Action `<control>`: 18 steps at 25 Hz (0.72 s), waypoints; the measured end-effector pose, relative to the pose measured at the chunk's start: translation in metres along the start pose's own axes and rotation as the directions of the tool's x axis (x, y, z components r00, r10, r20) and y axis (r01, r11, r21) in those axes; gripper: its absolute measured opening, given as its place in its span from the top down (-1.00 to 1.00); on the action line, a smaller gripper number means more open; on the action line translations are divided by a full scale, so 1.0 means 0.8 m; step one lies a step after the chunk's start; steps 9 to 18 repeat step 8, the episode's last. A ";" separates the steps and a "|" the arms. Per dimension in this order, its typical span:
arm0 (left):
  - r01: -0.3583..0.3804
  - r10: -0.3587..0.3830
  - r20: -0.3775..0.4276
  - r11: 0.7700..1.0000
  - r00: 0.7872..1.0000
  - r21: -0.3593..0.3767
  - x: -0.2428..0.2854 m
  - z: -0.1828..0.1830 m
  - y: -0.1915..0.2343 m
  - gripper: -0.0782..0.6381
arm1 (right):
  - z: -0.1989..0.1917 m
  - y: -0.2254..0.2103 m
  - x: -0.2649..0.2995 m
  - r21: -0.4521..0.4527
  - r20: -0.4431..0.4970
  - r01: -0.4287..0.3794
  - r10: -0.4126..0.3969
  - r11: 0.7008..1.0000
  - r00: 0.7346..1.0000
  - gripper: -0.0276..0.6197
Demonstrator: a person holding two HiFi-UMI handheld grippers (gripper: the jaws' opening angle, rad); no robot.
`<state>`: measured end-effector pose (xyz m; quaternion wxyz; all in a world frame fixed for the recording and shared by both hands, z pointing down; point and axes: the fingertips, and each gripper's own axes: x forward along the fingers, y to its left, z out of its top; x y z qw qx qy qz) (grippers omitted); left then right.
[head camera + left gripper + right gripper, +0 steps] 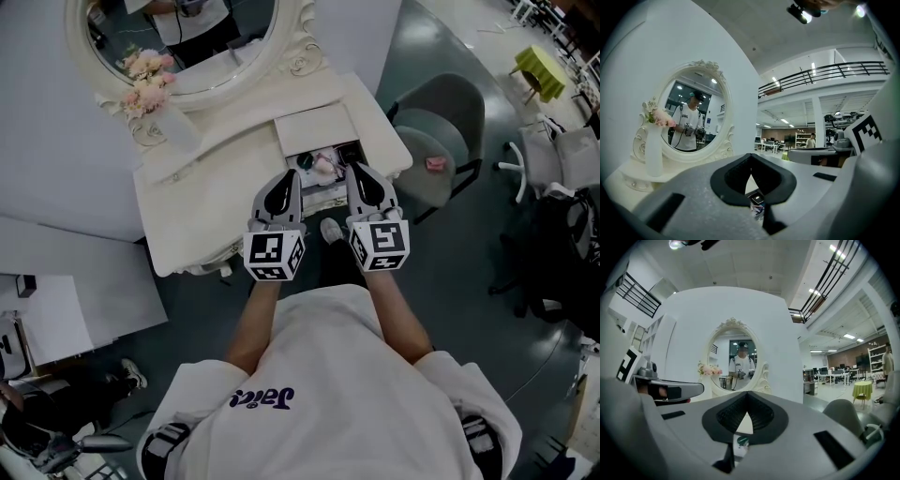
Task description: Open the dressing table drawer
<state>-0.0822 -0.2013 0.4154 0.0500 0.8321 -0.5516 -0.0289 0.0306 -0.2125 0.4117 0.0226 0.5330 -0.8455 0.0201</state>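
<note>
Both your grippers are narrow. The left gripper (290,178) has its jaw tips together with nothing between them, and so does the right gripper (354,172). They sit side by side, level and apart, with a strip of dark floor (469,281) and your shoe (330,230) in the gap between them.

The drawer (322,167) is at 12 o'clock from both tips. It is pulled out from the front of the dressing table (187,206), with small items lying in it. Both tips hang over its near part, and its front edge is hidden under them.

The table's front edge runs from 8 o'clock up to its right corner at 2 o'clock. A grey chair (450,108) stands just beside that corner, so room is tight at 2 o'clock from your right gripper. The floor is bare at 3 o'clock and back toward your body at 6 o'clock.

At 11 o'clock the tabletop is bare up to the vase (176,124) of pink flowers, which stands just in front of the oval mirror (292,52).
</note>
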 end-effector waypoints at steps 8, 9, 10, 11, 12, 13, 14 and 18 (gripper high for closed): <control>-0.001 0.000 -0.065 1.000 0.998 -0.018 0.018 -0.035 0.003 0.74 | -0.023 -0.015 0.018 -0.015 -0.046 0.016 -0.017 1.000 0.999 0.89; -0.001 0.000 -0.065 1.000 0.998 -0.018 0.018 -0.035 0.003 0.74 | -0.023 -0.015 0.018 -0.015 -0.046 0.016 -0.017 1.000 0.999 0.89; -0.001 0.000 -0.065 1.000 0.998 -0.018 0.018 -0.035 0.003 0.74 | -0.023 -0.015 0.018 -0.015 -0.046 0.016 -0.017 1.000 0.999 0.89; -0.001 0.000 -0.065 1.000 0.998 -0.018 0.018 -0.035 0.003 0.74 | -0.023 -0.015 0.018 -0.015 -0.046 0.016 -0.017 1.000 0.999 0.89; -0.001 0.000 -0.065 1.000 0.998 -0.018 0.018 -0.035 0.003 0.74 | -0.023 -0.015 0.018 -0.015 -0.046 0.016 -0.017 1.000 0.999 0.89; -0.001 0.000 -0.065 1.000 0.998 -0.018 0.018 -0.035 0.003 0.74 | -0.023 -0.015 0.018 -0.015 -0.046 0.016 -0.017 1.000 0.999 0.89; -0.001 0.000 -0.065 1.000 0.998 -0.018 0.018 -0.035 0.003 0.74 | -0.023 -0.015 0.018 -0.015 -0.046 0.016 -0.017 1.000 0.999 0.89; -0.001 0.000 -0.065 1.000 0.998 -0.018 0.018 -0.035 0.003 0.74 | -0.023 -0.015 0.018 -0.015 -0.046 0.016 -0.017 1.000 0.999 0.89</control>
